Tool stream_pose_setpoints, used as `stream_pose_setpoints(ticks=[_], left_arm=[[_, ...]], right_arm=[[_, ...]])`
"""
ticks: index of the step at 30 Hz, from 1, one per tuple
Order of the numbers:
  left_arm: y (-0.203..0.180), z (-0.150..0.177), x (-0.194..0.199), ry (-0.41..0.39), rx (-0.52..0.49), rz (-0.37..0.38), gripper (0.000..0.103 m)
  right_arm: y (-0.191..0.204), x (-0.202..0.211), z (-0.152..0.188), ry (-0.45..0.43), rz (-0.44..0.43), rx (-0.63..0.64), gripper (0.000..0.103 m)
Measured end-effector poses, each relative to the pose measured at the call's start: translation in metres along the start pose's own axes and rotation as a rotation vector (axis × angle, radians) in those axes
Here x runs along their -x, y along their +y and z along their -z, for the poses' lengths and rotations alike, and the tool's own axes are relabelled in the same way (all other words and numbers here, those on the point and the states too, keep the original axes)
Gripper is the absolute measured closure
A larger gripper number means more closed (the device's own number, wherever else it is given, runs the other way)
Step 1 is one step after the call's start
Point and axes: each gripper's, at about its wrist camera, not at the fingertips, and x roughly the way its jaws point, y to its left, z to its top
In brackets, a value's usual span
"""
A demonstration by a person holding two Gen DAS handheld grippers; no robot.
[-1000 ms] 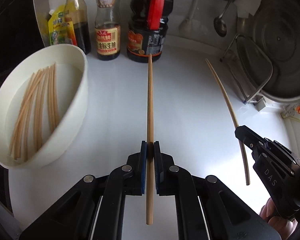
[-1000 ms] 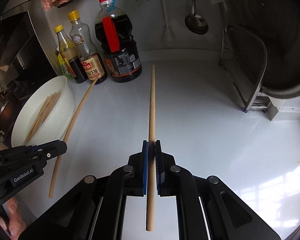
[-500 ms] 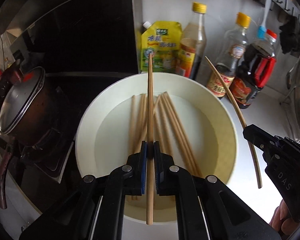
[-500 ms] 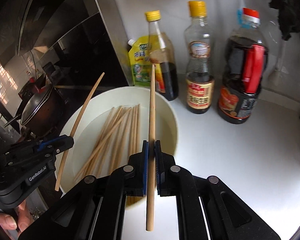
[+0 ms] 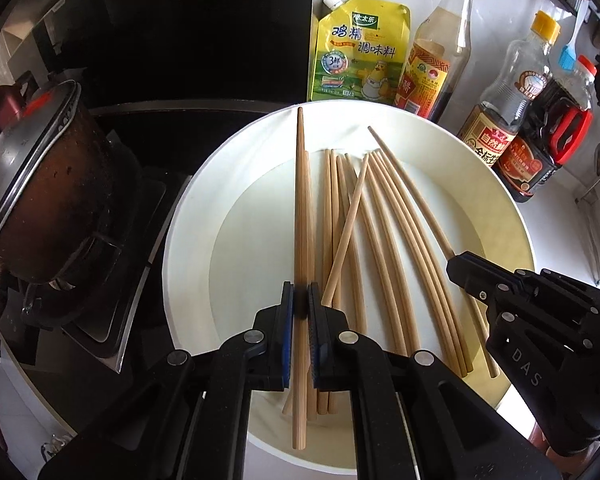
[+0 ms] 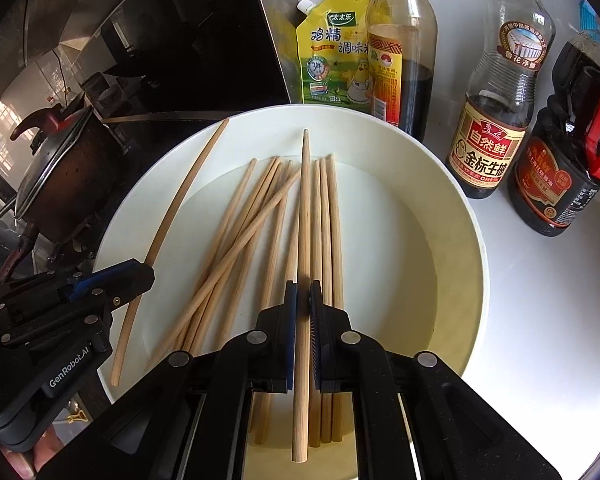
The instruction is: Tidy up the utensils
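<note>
- Hanging over the white bowl (image 5: 512, 216) now, each held chopstick has come off the open counter, where both were a second ago.
- The left chopstick (image 5: 301, 216) sits clamped in the left gripper (image 5: 300, 312), jaws narrow on its shaft, tip reaching toward the bowl's far rim.
- The right chopstick (image 6: 303, 240) is pinched the same way in the right gripper (image 6: 303, 304), above the loose chopsticks (image 6: 240, 240) lying on the bowl floor.
- Neither held stick seems to touch the pile; both look raised above it, though depth is hard to read here.
- Both grippers sit close side by side over the near half of the bowl, angled downward.
- Beyond the bowl stand sauce bottles (image 6: 496, 120) and a yellow seasoning pouch (image 5: 356, 52); a dark pot (image 5: 40, 184) sits on the stove to the left.
- Carrying looks done; releasing both sticks onto the pile seems the step remaining.
</note>
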Motion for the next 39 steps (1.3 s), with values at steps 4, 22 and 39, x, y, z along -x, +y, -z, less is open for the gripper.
stream_pose_setpoints(ticks=[4,22,39], left_arm=[[-0.001,0.0,-0.005,0.019,-0.014,0.005,0.095],[0.019,0.004,0.037,-0.038,0.093,-0.079,0.016],[0.001,0.02,0.076,-0.093,0.112,-0.106,0.012]], right_arm=[[-0.002,-0.004,0.001,0.012,0.01,-0.008,0.097],[-0.013,0.054,0.008,-0.074,0.024,-0.043,0.07],[-0.015,0.088,0.036,-0.082,0.023,-0.036,0.048]])
